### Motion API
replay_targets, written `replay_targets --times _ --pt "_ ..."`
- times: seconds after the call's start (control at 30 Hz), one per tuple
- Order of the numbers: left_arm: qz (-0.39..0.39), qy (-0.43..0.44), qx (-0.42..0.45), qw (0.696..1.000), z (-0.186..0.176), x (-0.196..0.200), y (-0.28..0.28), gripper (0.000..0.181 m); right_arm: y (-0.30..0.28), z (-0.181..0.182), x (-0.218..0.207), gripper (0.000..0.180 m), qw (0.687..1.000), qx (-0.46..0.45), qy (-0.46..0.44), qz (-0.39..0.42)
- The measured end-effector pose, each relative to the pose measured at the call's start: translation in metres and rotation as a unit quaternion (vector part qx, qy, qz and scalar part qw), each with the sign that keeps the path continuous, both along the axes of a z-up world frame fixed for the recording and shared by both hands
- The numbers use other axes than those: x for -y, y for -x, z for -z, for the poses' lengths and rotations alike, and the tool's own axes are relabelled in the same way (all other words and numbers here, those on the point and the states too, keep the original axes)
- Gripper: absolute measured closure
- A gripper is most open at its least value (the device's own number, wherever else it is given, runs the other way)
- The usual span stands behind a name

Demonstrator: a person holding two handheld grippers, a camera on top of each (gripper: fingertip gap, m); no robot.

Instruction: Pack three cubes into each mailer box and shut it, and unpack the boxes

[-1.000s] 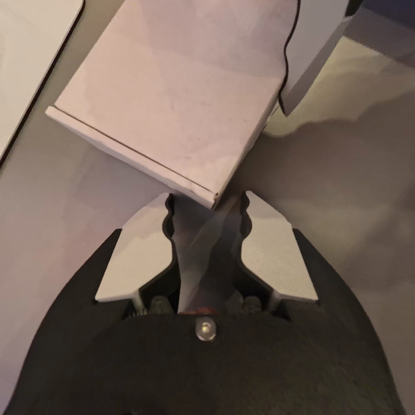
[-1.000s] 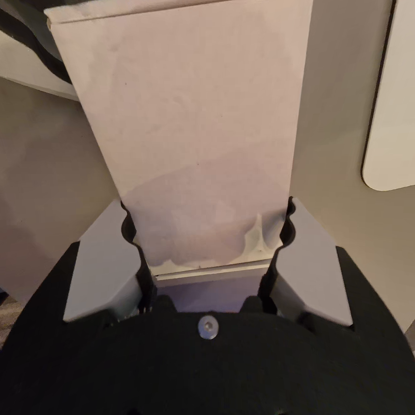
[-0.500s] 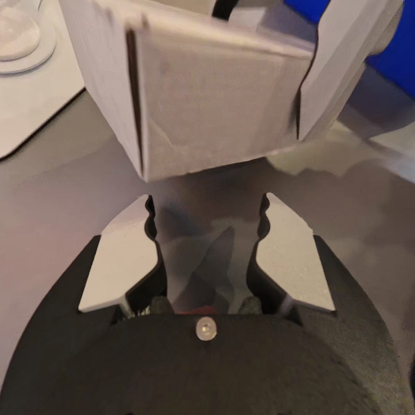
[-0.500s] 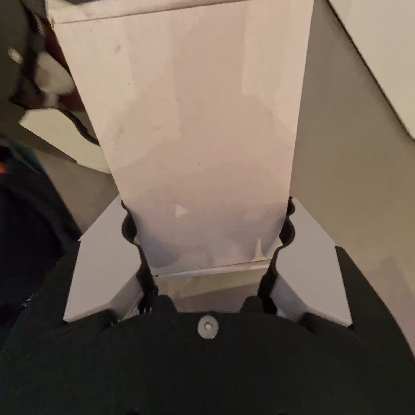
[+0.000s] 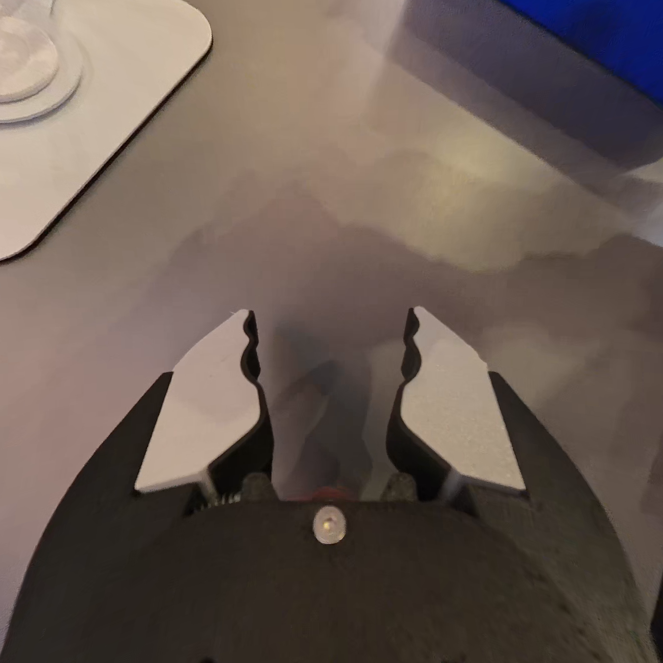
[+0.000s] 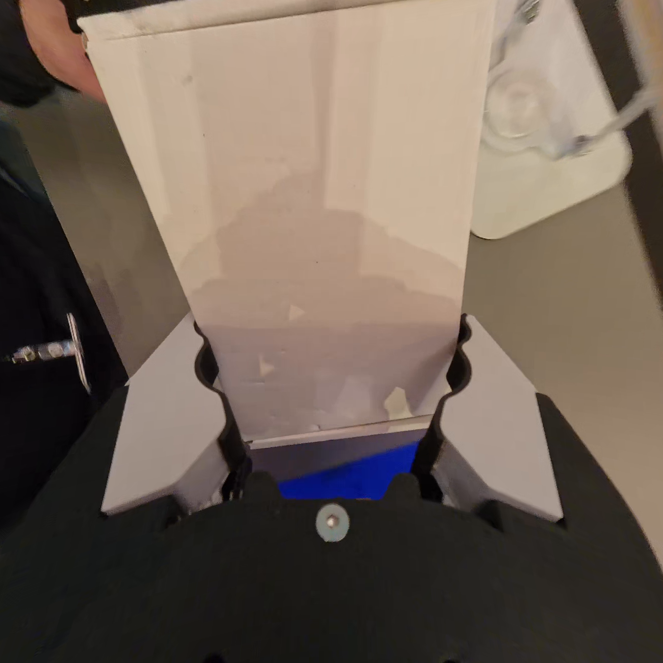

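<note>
My right gripper (image 6: 332,323) is shut on a white mailer box (image 6: 287,172), gripping it by its sides and holding it lifted; the box is closed and fills the middle of the right wrist view. No cubes show. My left gripper (image 5: 332,315) is open and empty, hovering over the bare grey table (image 5: 107,323). The box does not show in the left wrist view.
A white mat (image 5: 118,89) with a clear glass item (image 5: 25,61) lies at the far left; it also shows in the right wrist view (image 6: 545,179). A blue object (image 5: 592,39) sits at the far right, and blue shows under the box (image 6: 344,480). A person's dark clothing (image 6: 32,323) is at the left.
The right gripper has lifted and swung the box away, so it has left the left wrist view. The left gripper has opened wider and stays empty.
</note>
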State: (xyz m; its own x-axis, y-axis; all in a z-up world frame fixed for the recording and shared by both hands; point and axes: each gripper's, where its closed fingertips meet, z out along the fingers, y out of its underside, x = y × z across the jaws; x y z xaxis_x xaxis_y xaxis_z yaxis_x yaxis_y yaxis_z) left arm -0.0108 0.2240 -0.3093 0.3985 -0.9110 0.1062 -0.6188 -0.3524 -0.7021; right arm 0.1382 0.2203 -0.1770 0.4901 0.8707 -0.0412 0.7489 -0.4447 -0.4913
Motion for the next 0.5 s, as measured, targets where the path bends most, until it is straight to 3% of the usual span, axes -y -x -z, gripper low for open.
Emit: replay_targets --times 0.23,0.5 --pt "0.005 -0.003 -0.014 1.000 0.004 0.002 0.000 0.104 -0.124 -0.057 0.013 0.049 0.991 0.113 -0.062 0.026" --pt "0.000 -0.013 -0.020 1.000 0.005 0.001 -0.001 0.106 -0.237 -0.037 0.045 0.049 0.977 0.209 -0.028 0.020"
